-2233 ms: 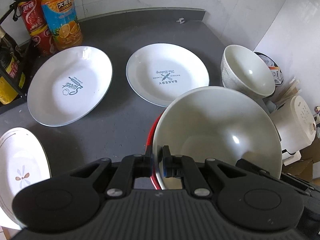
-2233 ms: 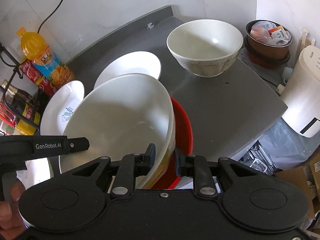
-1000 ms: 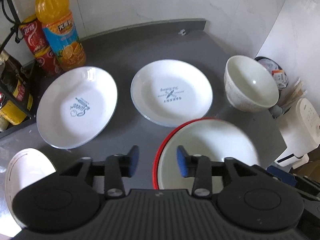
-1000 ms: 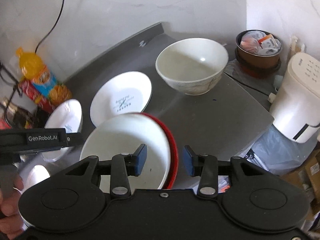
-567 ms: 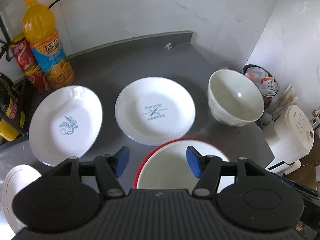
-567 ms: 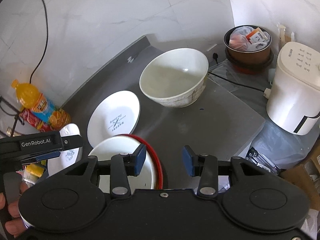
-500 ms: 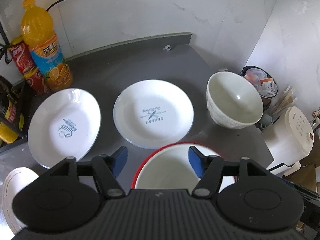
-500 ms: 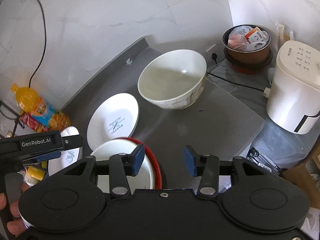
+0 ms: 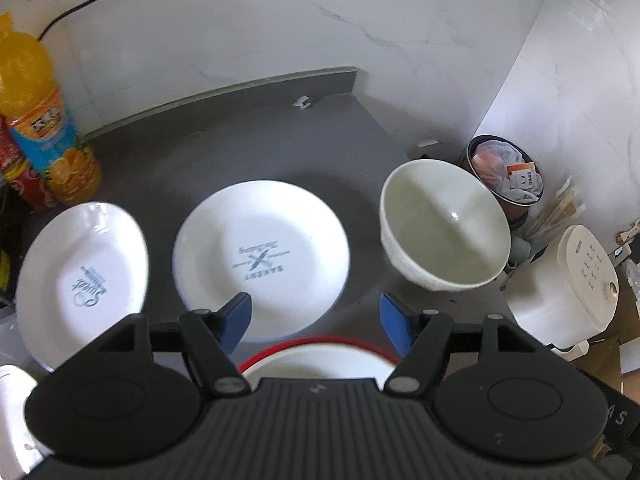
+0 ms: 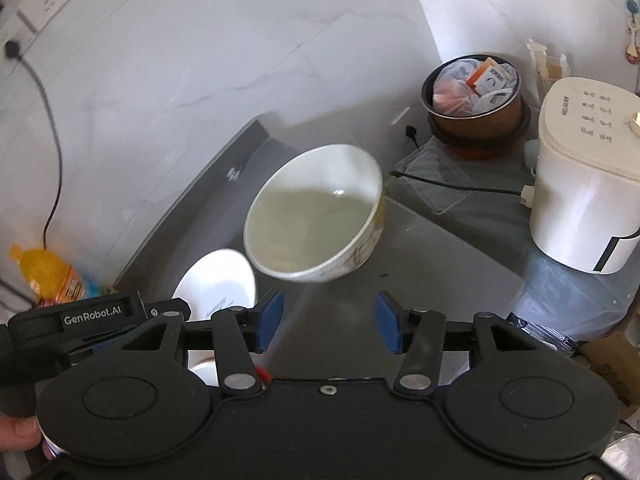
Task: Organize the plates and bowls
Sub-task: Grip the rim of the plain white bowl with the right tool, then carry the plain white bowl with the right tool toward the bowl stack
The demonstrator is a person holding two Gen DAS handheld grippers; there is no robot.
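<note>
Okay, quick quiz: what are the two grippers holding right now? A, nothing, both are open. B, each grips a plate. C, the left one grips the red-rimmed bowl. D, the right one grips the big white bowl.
A: the left gripper and the right gripper both show spread blue pads with nothing between them; the red-rimmed bowl sits below and the white bowl stands ahead on the counter.

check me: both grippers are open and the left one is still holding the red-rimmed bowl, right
Not quite. Both are open, but the left gripper holds nothing: in the left wrist view the red-rimmed bowl sits on the counter below its spread blue pads. The right gripper is empty too.
</note>
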